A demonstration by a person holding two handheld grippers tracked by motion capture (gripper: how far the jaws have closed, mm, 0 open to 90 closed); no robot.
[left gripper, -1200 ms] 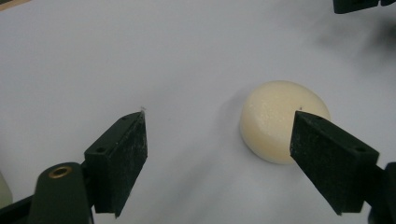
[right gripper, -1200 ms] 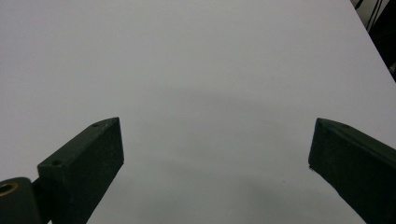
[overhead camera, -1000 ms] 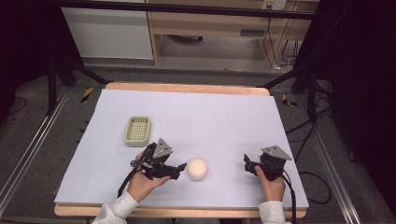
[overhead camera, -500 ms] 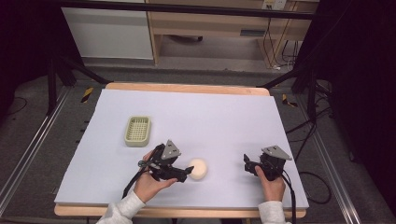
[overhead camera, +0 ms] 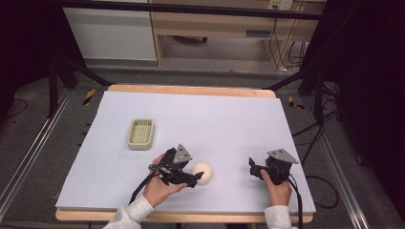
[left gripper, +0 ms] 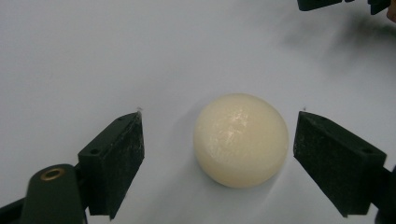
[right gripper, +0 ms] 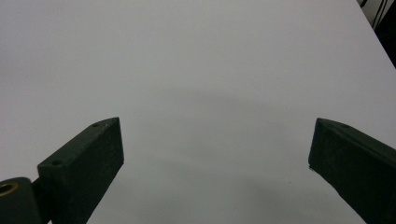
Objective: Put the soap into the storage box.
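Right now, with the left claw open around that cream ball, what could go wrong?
The cream ball sits off centre between the left claw's jaws, nearer the right one; closing may nudge it so it rolls away across the smooth white table. Its glossy, rounded surface could also squirt out under a firm squeeze. The right claw hangs open and apart, too far to stop it.

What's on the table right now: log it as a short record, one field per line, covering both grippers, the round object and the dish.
surface: white table with a wooden edge
round object: cream soap bar, lying on the table between the left gripper's jaws, touching neither
left gripper: open, jaws on either side of the soap bar
right gripper: open, nothing between its jaws, over bare table near the right front
soap dish: pale green, ridged, empty, far-left of the soap bar
soap dish contact: apart from both grippers
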